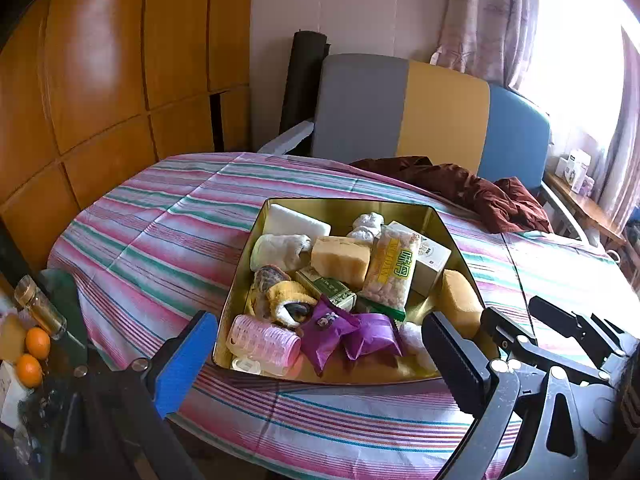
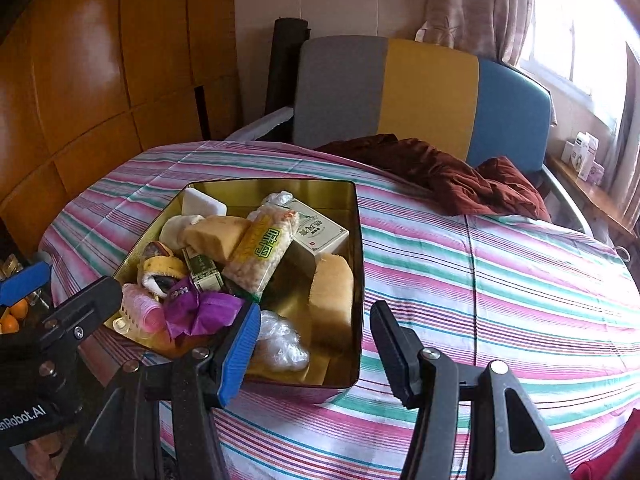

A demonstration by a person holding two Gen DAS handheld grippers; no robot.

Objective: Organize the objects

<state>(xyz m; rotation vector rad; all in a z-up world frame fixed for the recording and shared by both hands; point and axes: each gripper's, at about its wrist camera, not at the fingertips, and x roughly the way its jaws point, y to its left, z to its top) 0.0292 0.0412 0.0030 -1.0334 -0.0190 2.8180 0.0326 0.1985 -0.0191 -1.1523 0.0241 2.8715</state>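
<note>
A gold tin (image 1: 348, 203) (image 2: 276, 183) sits on the striped tablecloth (image 1: 168, 224), full of several small items. Among them are a pink hair roller (image 1: 264, 340), purple wrappers (image 1: 344, 332), a snack bag (image 1: 394, 268) (image 2: 264, 252), yellow sponges (image 1: 340, 258) (image 2: 332, 300), a white box (image 2: 320, 228) and crumpled clear plastic (image 2: 280, 340). My left gripper (image 1: 320, 364) stands wide open before the tin's near wall, holding nothing. My right gripper (image 2: 316, 354) is open too, hovering at the tin's near right corner, with its blue pad (image 2: 240, 352) over the tin and nothing pressed between the pads.
A maroon cloth (image 1: 460, 188) lies on the table's far side, in front of a grey, yellow and blue chair (image 1: 400, 108). Off the table's left edge are two oranges (image 1: 34, 354) and a glass bottle (image 1: 40, 308). Wooden panels (image 1: 100, 80) line the left.
</note>
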